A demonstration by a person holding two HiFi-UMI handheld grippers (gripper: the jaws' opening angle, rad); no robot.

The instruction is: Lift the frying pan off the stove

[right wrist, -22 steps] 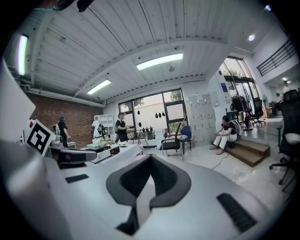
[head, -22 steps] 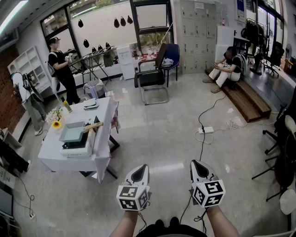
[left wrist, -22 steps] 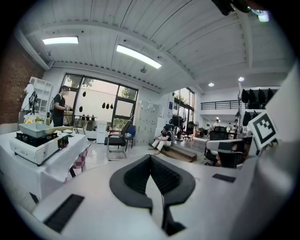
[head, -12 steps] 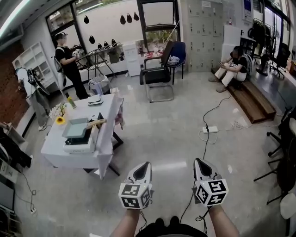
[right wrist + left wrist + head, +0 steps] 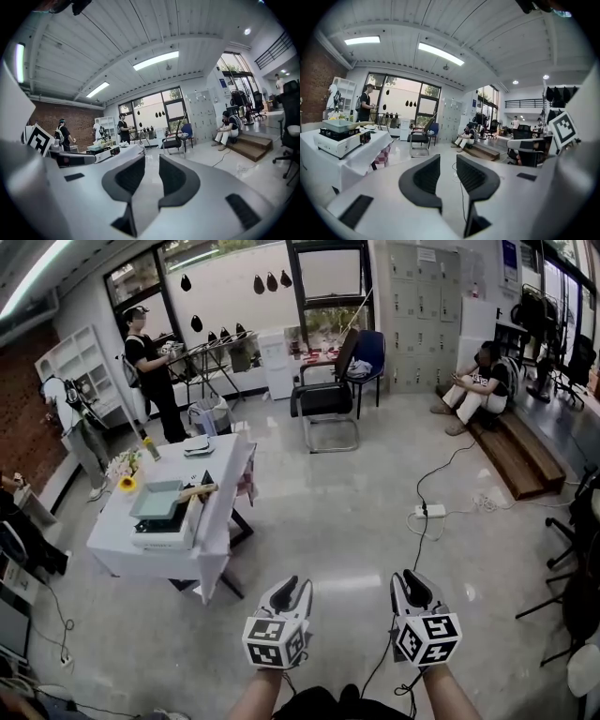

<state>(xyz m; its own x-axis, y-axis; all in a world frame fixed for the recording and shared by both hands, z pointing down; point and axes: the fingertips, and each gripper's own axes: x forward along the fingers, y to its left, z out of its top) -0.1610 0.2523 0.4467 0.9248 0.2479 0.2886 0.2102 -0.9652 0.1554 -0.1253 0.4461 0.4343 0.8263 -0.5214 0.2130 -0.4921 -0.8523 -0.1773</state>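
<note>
A pale green square frying pan (image 5: pixel 156 500) with a wooden handle (image 5: pixel 197 491) sits on a white portable stove (image 5: pixel 161 531), which stands on the white-clothed table (image 5: pixel 214 474) at the left of the room. My left gripper (image 5: pixel 294 588) and right gripper (image 5: pixel 413 579) hang side by side over the floor, well short of the table. Each stands with a narrow gap between its jaws and nothing in it. In the left gripper view the pan (image 5: pixel 339 124) and stove (image 5: pixel 341 140) are far off at the left, beyond the left gripper (image 5: pixel 448 162). The right gripper (image 5: pixel 151 165) view shows the stove (image 5: pixel 104 152) at mid-left.
Yellow flowers (image 5: pixel 126 483) stand on the table's far side. A black chair (image 5: pixel 324 400), a blue chair (image 5: pixel 369 351), a power strip (image 5: pixel 430 511) with a trailing cable, and a wooden step (image 5: pixel 514 452) surround the tiled floor. One person (image 5: pixel 153 362) stands behind the table; another (image 5: pixel 479 379) sits on the step.
The head view has drifted, so the table and room sit slightly further right and lower. Both grippers stay low in front, empty, jaws unchanged.
</note>
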